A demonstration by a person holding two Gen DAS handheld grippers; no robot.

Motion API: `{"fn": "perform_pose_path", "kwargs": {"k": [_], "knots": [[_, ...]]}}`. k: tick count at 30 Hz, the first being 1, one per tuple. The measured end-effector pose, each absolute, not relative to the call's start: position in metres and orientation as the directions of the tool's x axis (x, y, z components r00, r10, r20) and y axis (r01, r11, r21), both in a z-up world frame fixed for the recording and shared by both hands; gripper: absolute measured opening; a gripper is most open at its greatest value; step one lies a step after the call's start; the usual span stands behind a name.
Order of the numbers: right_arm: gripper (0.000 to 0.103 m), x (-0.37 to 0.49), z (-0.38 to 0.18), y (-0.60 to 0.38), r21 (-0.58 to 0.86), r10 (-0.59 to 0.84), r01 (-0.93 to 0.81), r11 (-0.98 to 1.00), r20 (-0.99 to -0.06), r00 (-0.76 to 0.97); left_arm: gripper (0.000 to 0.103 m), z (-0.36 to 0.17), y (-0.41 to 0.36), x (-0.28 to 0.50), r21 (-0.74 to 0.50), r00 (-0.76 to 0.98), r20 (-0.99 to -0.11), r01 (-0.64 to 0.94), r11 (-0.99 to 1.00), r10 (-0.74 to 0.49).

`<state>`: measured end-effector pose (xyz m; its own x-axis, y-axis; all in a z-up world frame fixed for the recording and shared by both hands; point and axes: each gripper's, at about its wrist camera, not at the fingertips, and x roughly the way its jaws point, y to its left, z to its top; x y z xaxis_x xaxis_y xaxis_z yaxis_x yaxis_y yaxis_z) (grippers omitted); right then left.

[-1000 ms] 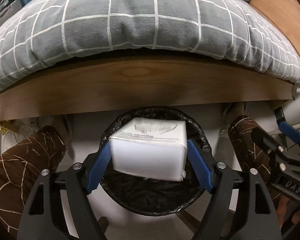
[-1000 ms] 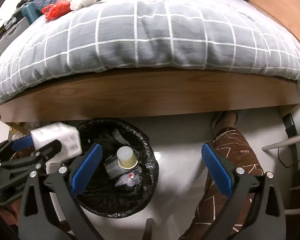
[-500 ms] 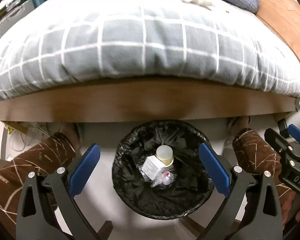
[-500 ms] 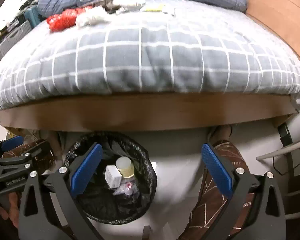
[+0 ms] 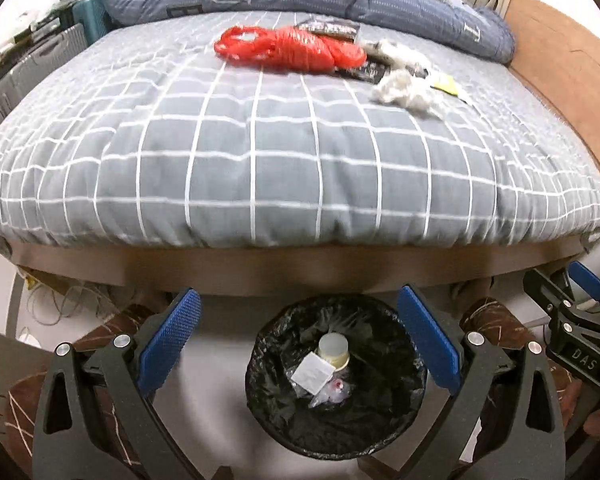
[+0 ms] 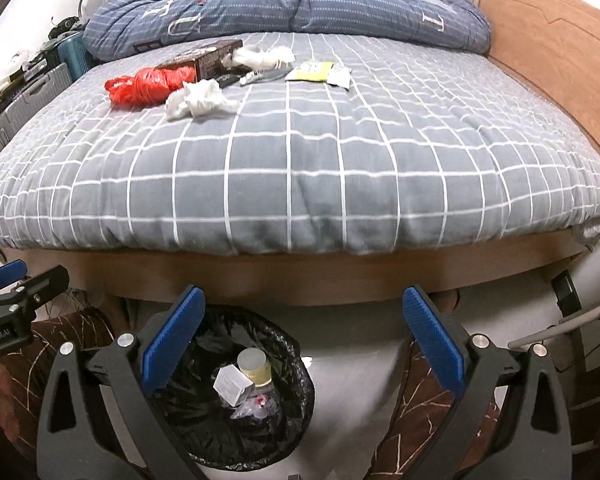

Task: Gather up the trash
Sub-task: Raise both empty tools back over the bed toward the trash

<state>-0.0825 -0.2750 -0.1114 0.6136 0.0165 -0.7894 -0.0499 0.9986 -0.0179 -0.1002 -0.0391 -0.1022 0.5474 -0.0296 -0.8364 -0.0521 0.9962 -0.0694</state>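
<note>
A small white box (image 5: 313, 372) lies tilted in the black-lined trash bin (image 5: 414, 392), against a capped cup (image 5: 333, 350). A red plastic bag (image 5: 288, 48) and crumpled white tissue (image 5: 404, 90) lie on the bed.

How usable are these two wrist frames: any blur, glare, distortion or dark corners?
Left wrist view: heavy fisheye bowing of the bed frame, dark corners, slight motion smear on the red plastic bag and the quilt's grid lines. Right wrist view: same bowing and dark corners, a bit sharper; the lined trash bin reads dark, though the white box inside stays clear. No strong glare in either.
</note>
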Motion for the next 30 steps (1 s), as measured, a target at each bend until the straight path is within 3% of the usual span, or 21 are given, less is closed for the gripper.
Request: {"fn": "perform_pose_path", "kwargs": {"k": [16, 30], "knots": [[0.095, -0.04, -0.077, -0.261, -0.023, 0.045, -0.091, 0.996, -0.739, 0.672, 0.097, -0.068, -0.013, -0.054, -0.015, 0.609, -0.792, -0.087, 0.996, 0.042], [0.095, 0.039, -0.062, -0.232, -0.003, 0.108, -0.157, 0.988, -0.712, 0.694, 0.097, -0.059, -0.002, 0.056, -0.036, 0.635, -0.772, -0.078, 0.996, 0.021]]}}
